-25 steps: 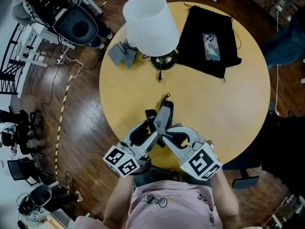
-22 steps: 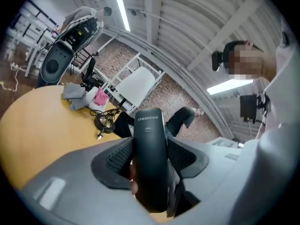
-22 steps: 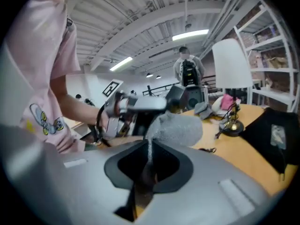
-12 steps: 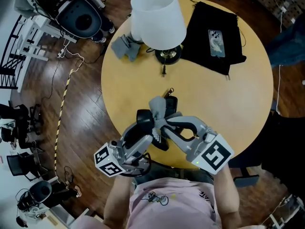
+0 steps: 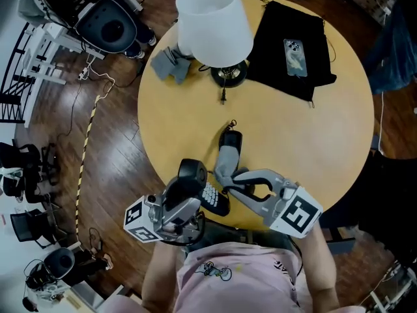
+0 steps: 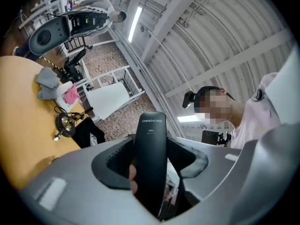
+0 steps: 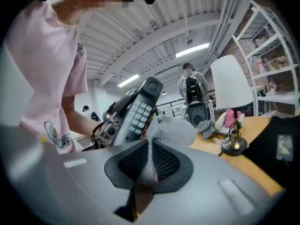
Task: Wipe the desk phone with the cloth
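Note:
My left gripper (image 5: 187, 191) is shut on a black phone handset (image 5: 195, 178) above the table's near edge. The handset's keypad (image 5: 212, 197) faces the right gripper. In the left gripper view the handset (image 6: 151, 144) stands upright between the jaws of the left gripper (image 6: 150, 172). My right gripper (image 5: 225, 182) is shut on a grey cloth (image 5: 225, 158), whose free end lies right beside the handset. In the right gripper view the cloth (image 7: 169, 130) bulges out of the right gripper (image 7: 150, 165), and the handset (image 7: 138, 110) is just left of it.
The round yellow table (image 5: 326, 135) carries a lamp with a white shade (image 5: 214, 21), a grey bundle (image 5: 171, 64), and a black fabric (image 5: 280, 77) with a smartphone (image 5: 295, 56) on it. A small black object with a cord (image 5: 230, 137) lies mid-table. Equipment stands on the floor at upper left.
The left gripper has carried the handset down and left toward the table's near edge, and its keypad now shows. The right gripper with the cloth has stayed close beside it.

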### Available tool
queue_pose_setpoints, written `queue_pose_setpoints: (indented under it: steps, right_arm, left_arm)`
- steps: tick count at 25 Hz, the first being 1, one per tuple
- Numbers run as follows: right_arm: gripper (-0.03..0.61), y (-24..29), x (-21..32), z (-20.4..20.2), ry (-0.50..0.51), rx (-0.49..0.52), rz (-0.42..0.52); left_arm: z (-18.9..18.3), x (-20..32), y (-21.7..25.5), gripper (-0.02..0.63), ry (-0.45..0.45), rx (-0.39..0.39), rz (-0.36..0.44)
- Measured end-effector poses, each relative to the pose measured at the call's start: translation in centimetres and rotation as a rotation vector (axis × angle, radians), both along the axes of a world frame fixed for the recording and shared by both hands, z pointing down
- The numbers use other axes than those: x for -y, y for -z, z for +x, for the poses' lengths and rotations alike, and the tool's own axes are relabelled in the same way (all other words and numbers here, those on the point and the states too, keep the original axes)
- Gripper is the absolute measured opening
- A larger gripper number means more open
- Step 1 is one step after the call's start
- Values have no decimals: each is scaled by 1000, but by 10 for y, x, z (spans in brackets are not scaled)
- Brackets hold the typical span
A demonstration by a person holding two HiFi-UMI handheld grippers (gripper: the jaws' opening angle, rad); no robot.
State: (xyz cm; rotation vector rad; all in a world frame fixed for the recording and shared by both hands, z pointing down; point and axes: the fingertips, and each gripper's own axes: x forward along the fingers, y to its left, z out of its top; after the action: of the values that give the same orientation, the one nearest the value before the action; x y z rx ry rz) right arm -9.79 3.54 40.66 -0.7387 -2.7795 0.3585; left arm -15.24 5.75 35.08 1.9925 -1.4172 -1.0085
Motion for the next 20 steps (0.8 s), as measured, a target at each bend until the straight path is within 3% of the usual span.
queue_pose_setpoints:
  steps: [4,6,9,13,15,20]
  right_arm:
    - [28,42,23,-43,-36,85,-39]
    - [28,41,12,-48,60,97,2]
    - [28,2,-11,-22,181,29,121]
    - [28,-52,20,15,-45,-129,18]
    - [28,-87,35,24,-139,-237,31]
    - [28,-131,64,-32,-280,-356,139]
  left_arm:
    - [15,2,10,236,-67,12,35]
    - [12,1,13,236,-63,-4,52]
    - [-5,-7,16,236,-16,-56,86]
    - [-40,-26,17,236,62,-125,132]
    - [-60,-38,18,236,102,-141,144]
    - [-105,-55,29,236,161,-106,170]
